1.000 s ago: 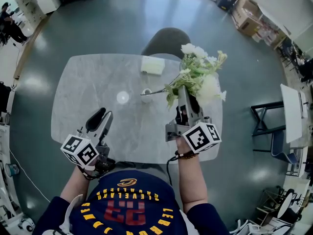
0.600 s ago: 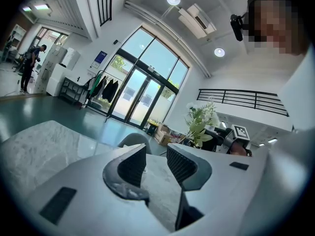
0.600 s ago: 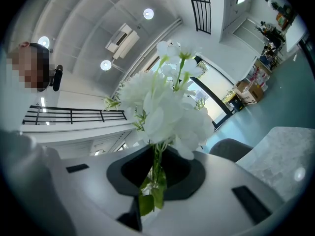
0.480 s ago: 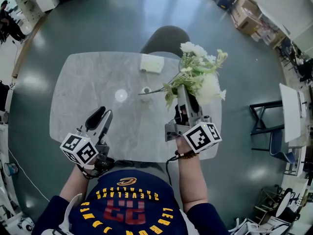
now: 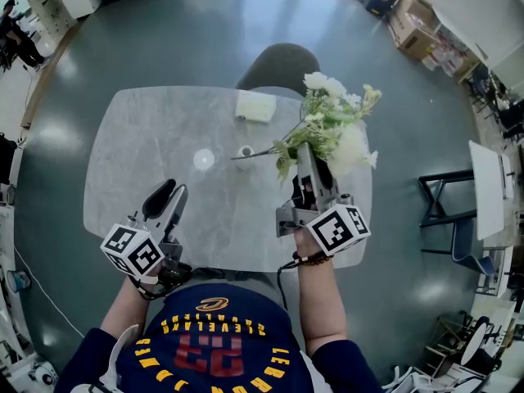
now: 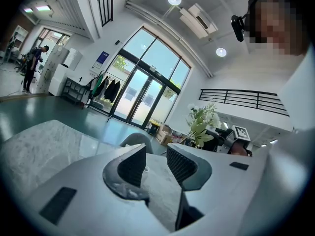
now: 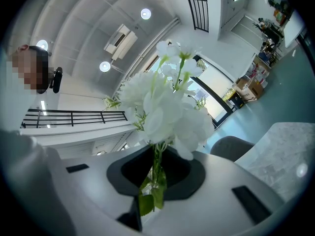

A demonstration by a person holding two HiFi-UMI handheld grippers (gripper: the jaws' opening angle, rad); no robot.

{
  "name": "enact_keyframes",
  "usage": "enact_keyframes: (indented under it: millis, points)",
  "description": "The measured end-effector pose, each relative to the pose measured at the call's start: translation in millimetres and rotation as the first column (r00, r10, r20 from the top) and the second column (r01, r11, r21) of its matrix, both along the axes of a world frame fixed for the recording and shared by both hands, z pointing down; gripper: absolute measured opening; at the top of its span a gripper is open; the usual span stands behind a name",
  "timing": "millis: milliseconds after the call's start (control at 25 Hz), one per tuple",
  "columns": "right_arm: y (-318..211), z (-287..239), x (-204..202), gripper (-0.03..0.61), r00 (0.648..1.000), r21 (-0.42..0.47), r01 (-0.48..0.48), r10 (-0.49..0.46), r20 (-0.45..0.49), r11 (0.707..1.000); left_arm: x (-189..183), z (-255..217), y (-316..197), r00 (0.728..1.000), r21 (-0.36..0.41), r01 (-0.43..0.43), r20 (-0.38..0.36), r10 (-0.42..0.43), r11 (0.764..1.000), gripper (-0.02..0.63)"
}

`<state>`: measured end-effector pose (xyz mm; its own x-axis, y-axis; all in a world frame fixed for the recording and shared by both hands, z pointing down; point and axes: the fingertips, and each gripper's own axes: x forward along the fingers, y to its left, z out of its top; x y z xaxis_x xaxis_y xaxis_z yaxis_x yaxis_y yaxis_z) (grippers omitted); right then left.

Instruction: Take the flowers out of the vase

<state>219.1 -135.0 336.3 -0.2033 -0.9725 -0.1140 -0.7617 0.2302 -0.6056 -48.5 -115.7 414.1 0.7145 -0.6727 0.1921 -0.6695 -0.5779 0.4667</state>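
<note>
Now the right gripper (image 7: 156, 175) clamps the flowers (image 7: 166, 107) by their stems over the table (image 5: 147, 137); left gripper (image 6: 156, 157) hovers empty, jaws apart.

Left gripper (image 6: 156, 157) hovers, jaws apart (nothing between them) — right gripper (image 5: 307, 160) clamps the flower stems (image 7: 157, 167).

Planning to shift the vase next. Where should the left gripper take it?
Probably grip the vase across its body, just under the rim, coming level from the near left. It stands upright, small and round, mouth up, with open table on that side; the flowers in the right gripper crowd its right.
</note>
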Motion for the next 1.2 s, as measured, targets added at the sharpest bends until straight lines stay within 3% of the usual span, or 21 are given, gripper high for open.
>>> enact_keyframes:
  millis: [1200]
  points:
    - [-1.3, -0.2, -3.4, 0.056, 1.0, 0.002, 0.014, -0.014, 0.018, 1.0, -2.2, -2.4, -0.7, 1.0, -0.006, 0.001, -0.002, -0.001, 1.0, 0.135]
